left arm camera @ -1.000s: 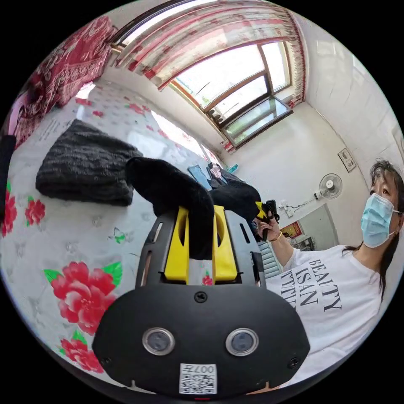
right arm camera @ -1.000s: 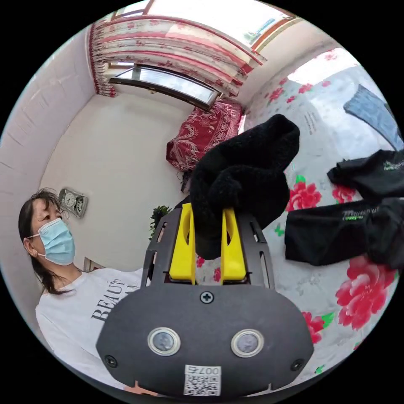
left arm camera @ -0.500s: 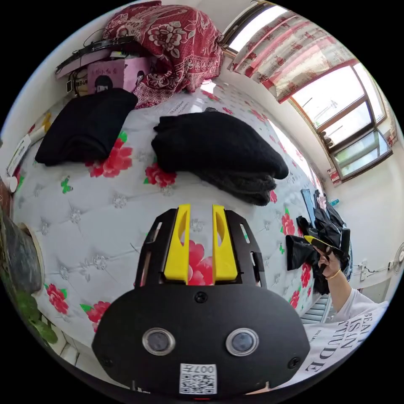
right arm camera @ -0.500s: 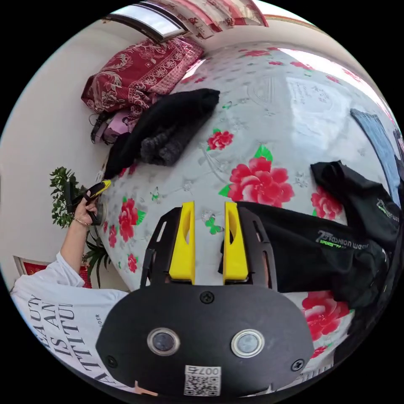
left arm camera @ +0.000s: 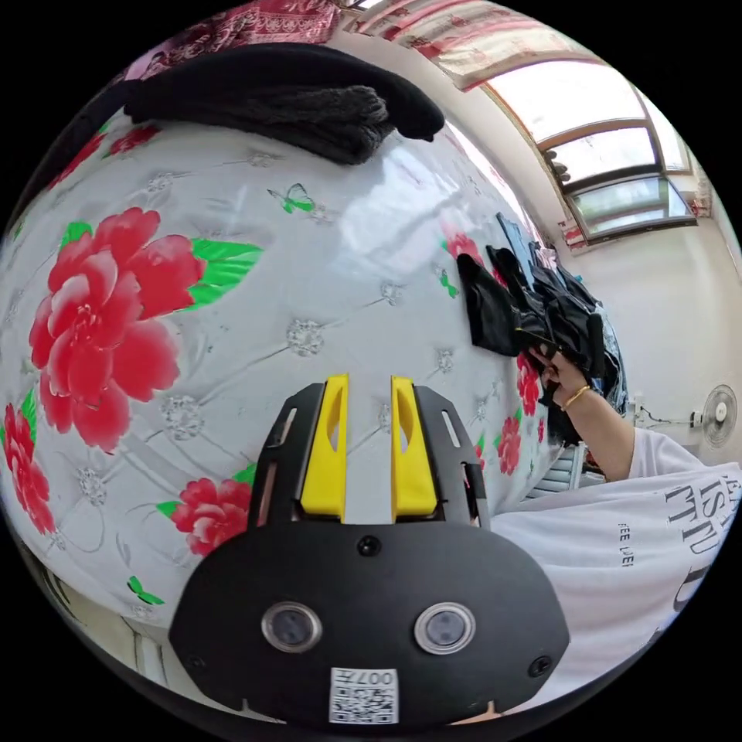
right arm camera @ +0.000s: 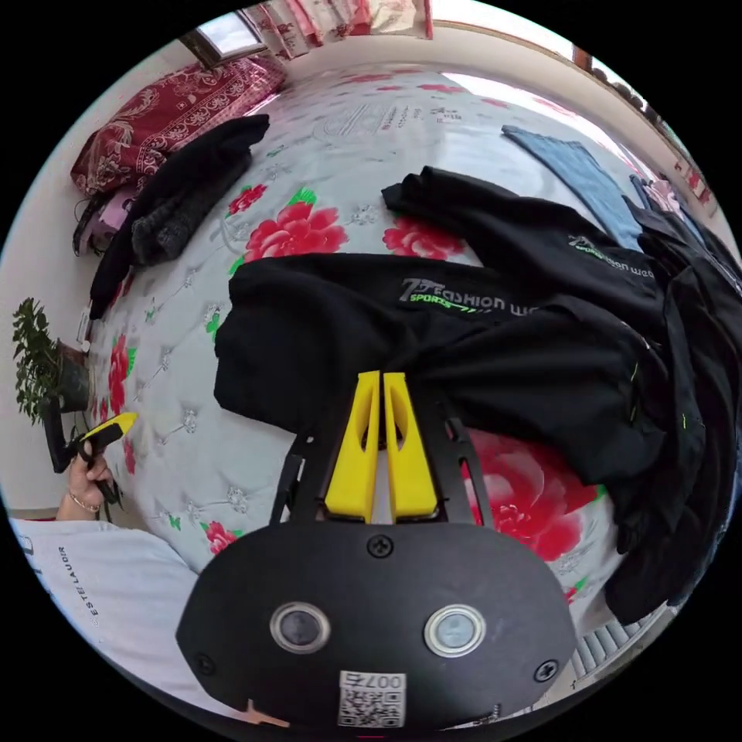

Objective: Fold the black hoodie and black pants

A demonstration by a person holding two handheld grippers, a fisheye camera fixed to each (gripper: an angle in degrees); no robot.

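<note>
The black pants (right arm camera: pixel 433 325) with pale lettering lie spread on the flowered bed sheet (right arm camera: pixel 193 433), both legs reaching away from me. My right gripper (right arm camera: pixel 379 382) is shut on their near edge, the yellow jaws almost touching. More black clothing (right arm camera: pixel 696 332) is heaped at the right, over the bed's edge. In the left gripper view, my left gripper (left arm camera: pixel 369 433) hangs open over the bare sheet (left arm camera: pixel 309 263), nothing between its jaws. The black heap (left arm camera: pixel 525 309) lies far right there, with a hand (left arm camera: pixel 568 379) at it. My left gripper (right arm camera: pixel 100 437) also appears at the left of the right gripper view.
A folded stack of black and grey knitwear (left arm camera: pixel 309 108) rests at the far side of the bed. A blue cloth (right arm camera: pixel 580 170) lies beyond the pants. Red patterned bedding (right arm camera: pixel 162 124) sits at the bed's end, and a potted plant (right arm camera: pixel 42 355) stands beside the bed.
Both grippers let go of the black knit item, which now lies on the folded stack. The right gripper moved onto the black pants and shut on their edge. The left stays open.
</note>
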